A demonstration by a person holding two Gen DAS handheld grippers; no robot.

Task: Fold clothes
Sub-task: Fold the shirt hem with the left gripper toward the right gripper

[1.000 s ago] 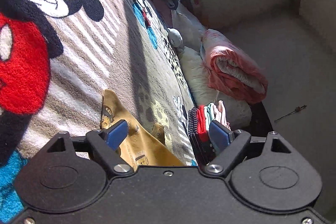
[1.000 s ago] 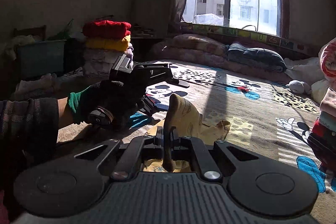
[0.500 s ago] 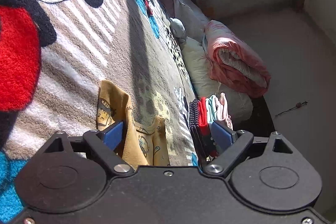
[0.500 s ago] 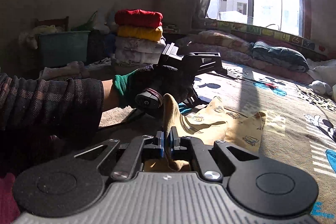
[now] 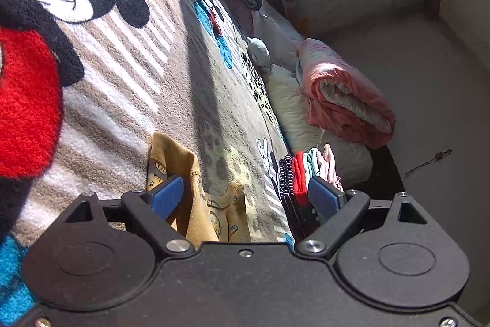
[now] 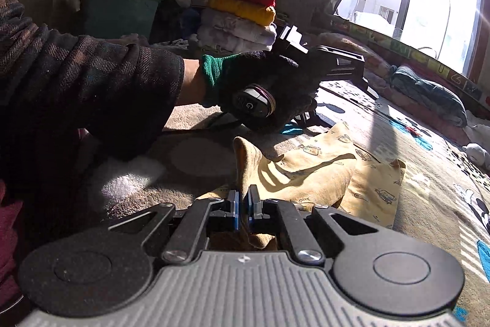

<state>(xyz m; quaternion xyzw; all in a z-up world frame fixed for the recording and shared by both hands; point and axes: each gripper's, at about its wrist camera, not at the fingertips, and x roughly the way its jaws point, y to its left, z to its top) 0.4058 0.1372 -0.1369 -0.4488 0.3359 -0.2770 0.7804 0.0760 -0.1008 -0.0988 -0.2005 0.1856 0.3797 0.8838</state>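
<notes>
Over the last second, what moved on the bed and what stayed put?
The right tongs stayed shut on the yellow shirt and lifted its pinched edge, bunching the cloth up toward the left tongs, which stayed open, holding nothing. The gloved hand came nearer in the right view. The folded stack and blanket did not shift.

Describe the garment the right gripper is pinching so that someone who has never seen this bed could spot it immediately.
Start at the cartoon-mouse blanket that covers the bed. Near its front lies a mustard-yellow garment printed with small cartoon vehicles, one corner pinched upright in the right gripper. It is the only loose, unfolded piece; the other clothes sit in folded stacks.
</notes>
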